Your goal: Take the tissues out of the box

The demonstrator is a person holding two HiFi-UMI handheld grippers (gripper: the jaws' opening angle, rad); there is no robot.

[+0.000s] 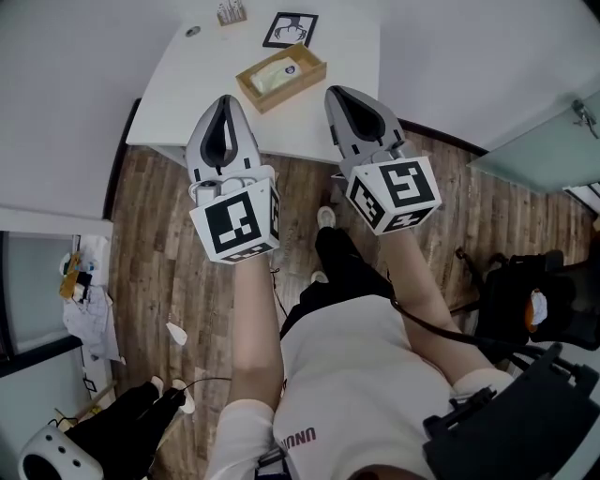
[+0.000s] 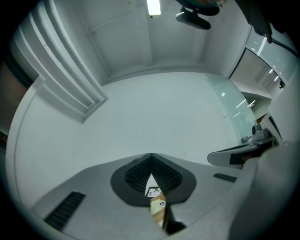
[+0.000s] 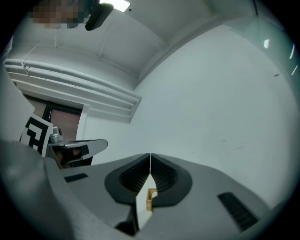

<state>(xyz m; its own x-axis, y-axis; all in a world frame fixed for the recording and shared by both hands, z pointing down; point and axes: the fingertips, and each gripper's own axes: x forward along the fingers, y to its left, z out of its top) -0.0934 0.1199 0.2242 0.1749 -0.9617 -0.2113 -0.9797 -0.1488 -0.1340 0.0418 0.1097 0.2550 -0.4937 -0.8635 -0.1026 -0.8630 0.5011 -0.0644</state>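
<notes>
Inspection of your station:

- **Bench:** The white rectangular bench (image 1: 178,94) carries the open shallow wooden box (image 1: 300,84), which stands askew near the bench's near edge.
- **Left gripper:** Your grey left gripper (image 1: 225,97) is held to the near left of the wooden box. In the head view its tip lies close to the box's left corner without touching it. Its fingers are pressed together at the tips, and nothing is pinched between them.
- **Right gripper:** Your grey right gripper (image 1: 339,91) is held to the near right of the box, and its tip is just beside the box's right corner. Its fingers are likewise pressed together and empty.
- **Tissues:** The white tissues (image 1: 277,73) lie inside the box, with neither gripper on them.
- **Card:** A black-and-white printed card (image 1: 290,29) lies flat just behind the box.
</notes>
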